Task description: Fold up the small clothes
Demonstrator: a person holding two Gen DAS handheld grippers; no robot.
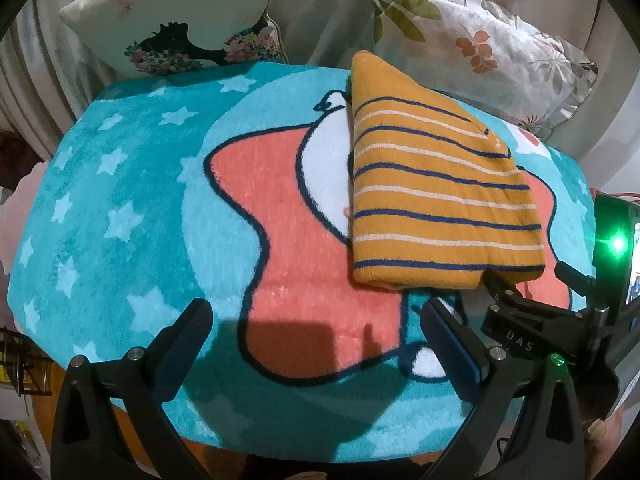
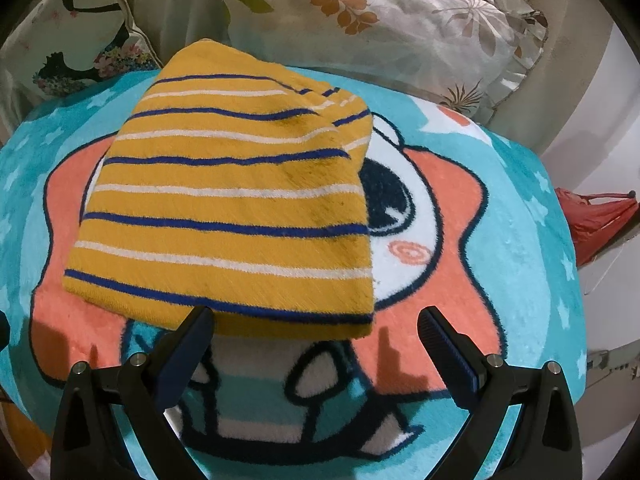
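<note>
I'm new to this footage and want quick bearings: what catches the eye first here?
The folded mustard-yellow garment with blue and white stripes lies in the middle of a bright turquoise cartoon rug with stars. Both grippers are open and empty: the right gripper is at the garment's near edge, the left gripper over bare rug beside it. Two printed cushions lean behind.
</note>
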